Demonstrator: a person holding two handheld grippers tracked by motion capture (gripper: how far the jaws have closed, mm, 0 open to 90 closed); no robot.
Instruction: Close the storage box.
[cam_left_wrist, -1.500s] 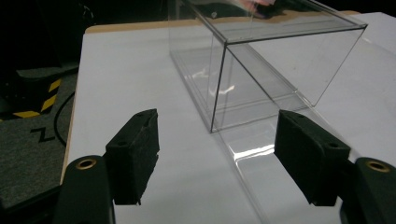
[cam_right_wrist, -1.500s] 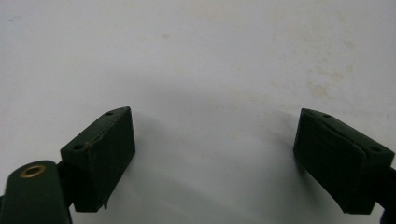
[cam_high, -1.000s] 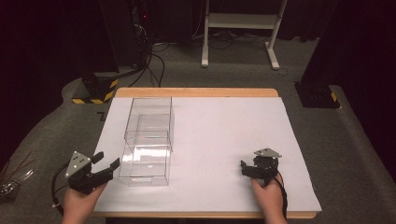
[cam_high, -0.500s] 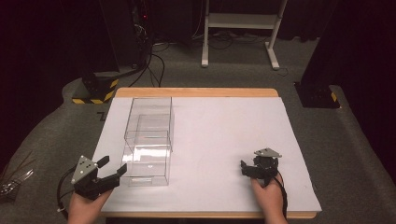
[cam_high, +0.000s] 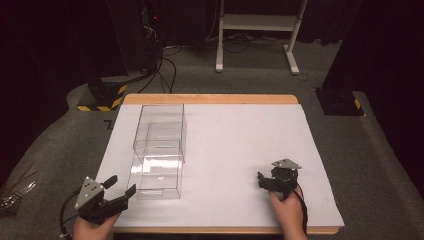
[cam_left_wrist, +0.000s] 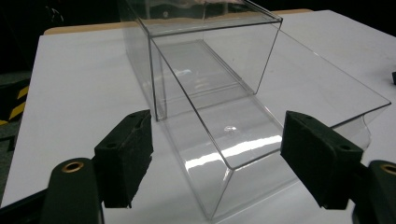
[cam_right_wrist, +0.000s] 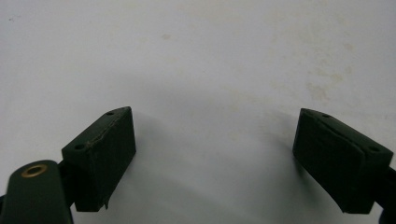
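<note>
step: approach to grasp | left claw (cam_high: 121, 185) jaws just opened wide, nothing between them, just short of clear plastic box (cam_high: 159, 150) on desk (cam_high: 240, 140) left half | right claw (cam_high: 264, 181) wide, empty, resting | next: advance, straddle near wall, close gently

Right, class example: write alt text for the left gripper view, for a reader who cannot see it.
A clear plastic box lies on a white table, its near end between the left gripper's two open black jaws, which have just been opening and do not touch it. The box runs away from the camera towards the table's far wooden edge.
</note>
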